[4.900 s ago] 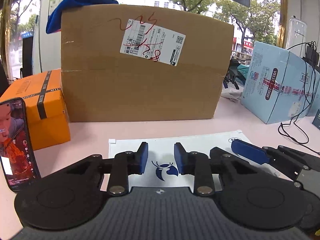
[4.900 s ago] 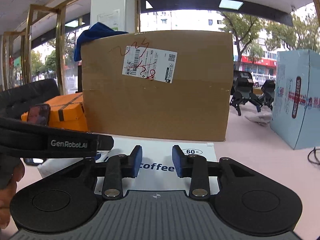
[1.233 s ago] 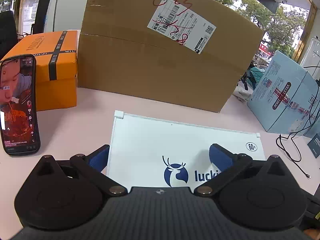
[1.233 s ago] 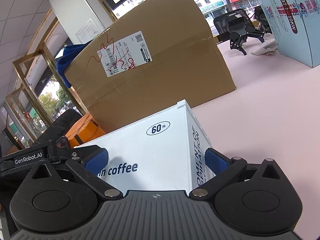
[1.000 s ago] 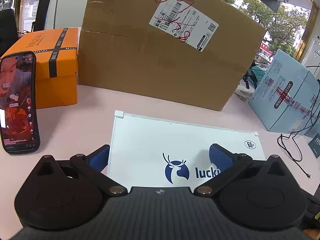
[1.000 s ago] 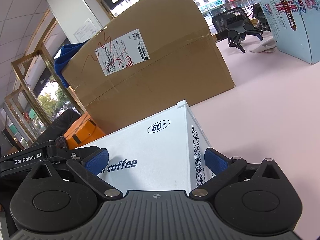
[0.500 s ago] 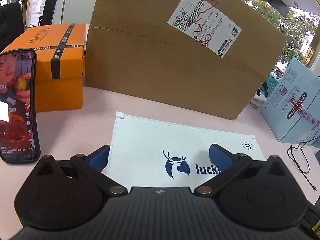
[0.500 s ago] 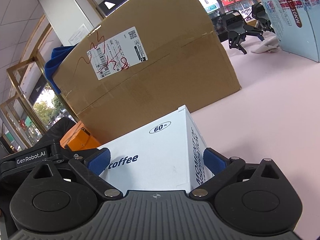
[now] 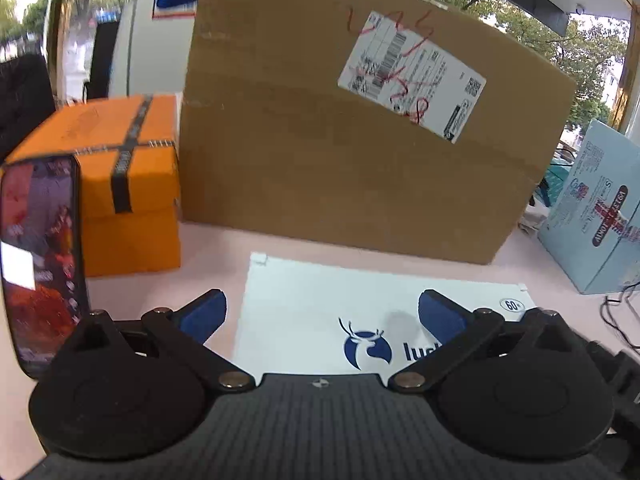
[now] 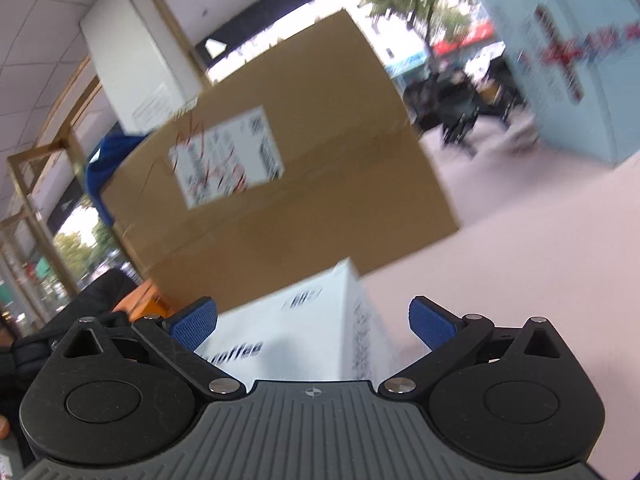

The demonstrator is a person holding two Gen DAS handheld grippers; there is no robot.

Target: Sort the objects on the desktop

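white coffee box (image 9: 360, 300) flat, long axis left-right

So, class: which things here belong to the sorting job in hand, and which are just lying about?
In the job:
white coffee box
left hand-held gripper, open at the box
right hand-held gripper, open at the box

Lying about:
brown carton
orange box
phone
blue box
cables

Two low wrist views, close, both facing cardboard box (image 9: 360, 140)
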